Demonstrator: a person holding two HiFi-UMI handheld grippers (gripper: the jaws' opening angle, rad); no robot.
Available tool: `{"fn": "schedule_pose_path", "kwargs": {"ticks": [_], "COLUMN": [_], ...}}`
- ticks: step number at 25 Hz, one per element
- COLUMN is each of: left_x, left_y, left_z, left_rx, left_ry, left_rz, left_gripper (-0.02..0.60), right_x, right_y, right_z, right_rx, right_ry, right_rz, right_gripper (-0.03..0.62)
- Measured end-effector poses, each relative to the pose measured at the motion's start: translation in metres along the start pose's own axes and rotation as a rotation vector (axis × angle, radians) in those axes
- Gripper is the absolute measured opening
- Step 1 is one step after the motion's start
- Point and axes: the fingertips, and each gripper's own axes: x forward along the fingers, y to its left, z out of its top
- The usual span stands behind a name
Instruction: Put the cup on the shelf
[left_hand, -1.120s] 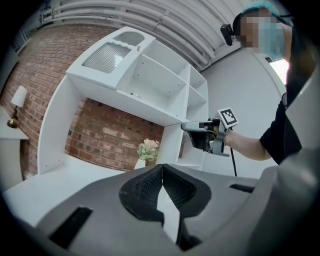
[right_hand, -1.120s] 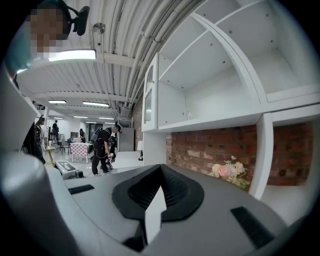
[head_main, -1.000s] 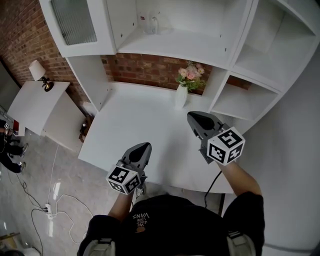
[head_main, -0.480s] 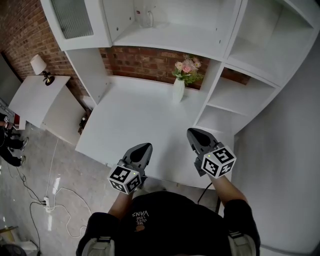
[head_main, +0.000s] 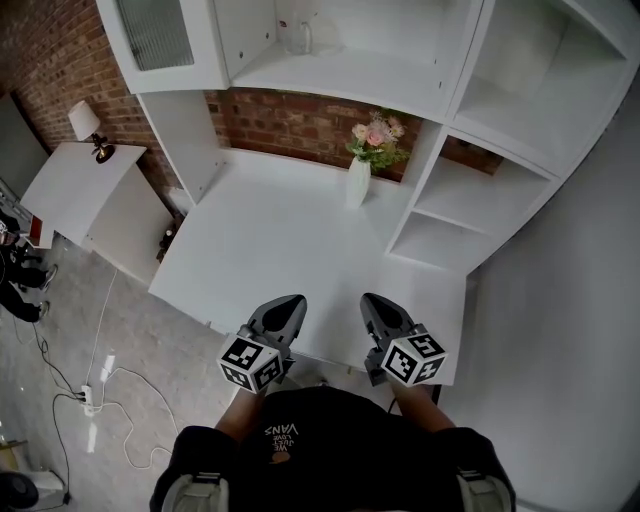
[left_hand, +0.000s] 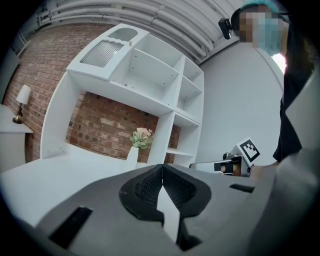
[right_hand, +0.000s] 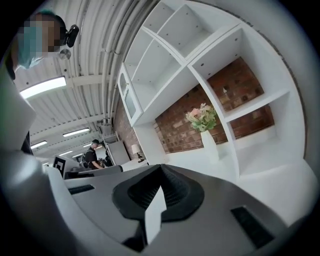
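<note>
Glass cup (head_main: 297, 37) on the upper shelf (head_main: 350, 75), faint, too small for detail.

Bright, even indoor light; the white desk (head_main: 290, 240) and shelves (head_main: 500, 110) nearly wash out in the head view. A ceiling strip light (right_hand: 42, 87) glares at the right gripper view's left. Both gripper views bulge, corners black, foreground seemingly soft.

On your black top (head_main: 330, 460), near the collar, the white print (head_main: 283, 432) reads "VANS", upside down in the head view. The smaller lines next to it are too small to read. The white cube (head_main: 250, 362) on your left gripper (head_main: 289, 302) and the matching cube (head_main: 413, 358) on your right gripper (head_main: 372, 300) carry black-and-white square markers. These are block patterns only, with no letters or numbers to read.
</note>
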Motion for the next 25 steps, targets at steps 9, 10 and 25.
{"fn": "schedule_pose_path", "kwargs": {"ticks": [9, 10, 25], "left_x": [-0.017, -0.018, -0.025], "left_y": [0.009, 0.009, 0.019], "left_z": [-0.018, -0.02, -0.025], "left_rx": [-0.025, -0.029, -0.046], "left_ry": [0.029, 0.032, 0.038], "left_rz": [0.036, 0.039, 0.077], "left_gripper": [0.008, 0.008, 0.008], "right_x": [-0.021, -0.023, -0.021], "right_y": [-0.012, -0.013, -0.02], "right_z": [-0.019, -0.021, -0.025], "right_rx": [-0.014, -0.012, 0.0], "right_ry": [0.026, 0.031, 0.051], "right_rz": [-0.072, -0.075, -0.093], "right_gripper": [0.002, 0.002, 0.0]}}
